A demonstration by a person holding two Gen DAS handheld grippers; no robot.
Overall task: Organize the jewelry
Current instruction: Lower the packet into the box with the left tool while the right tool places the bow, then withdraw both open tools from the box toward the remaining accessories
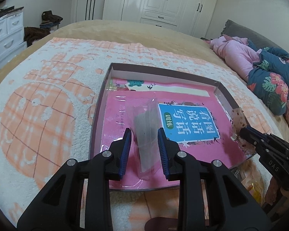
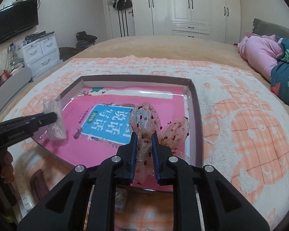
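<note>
Hair bow, the sheer sparkly one with little red flecks, is pinched at its knot by the right claw, and it's hanging just above the pink book inside the shallow box. Gripping it at the middle makes sense to me, since the loops are floppy mesh and the knot is the only firm bit, so the loops fan out freely ahead of the fingers instead of getting crushed.

Over on the other side, the left claw is closed around a clear plastic sleeve with a grey card or something inside, can't tell what exactly. From the right wrist view you can see it's held roughly upright, bottom end down near the book cover, top end up in the air. My guess is that's the packaging the bow goes into, or it just came out of it, hence one hand each and both brought over the box at the same time. The two are well apart right now, sleeve on the left part of the box, bow toward the right edge.

The box sits on an orange and white fleece blanket spread over the bed, which gives a flat-ish work zone. Past that there's a pink and floral pile of bedding on the right, then white wardrobes at the back wall.
</note>
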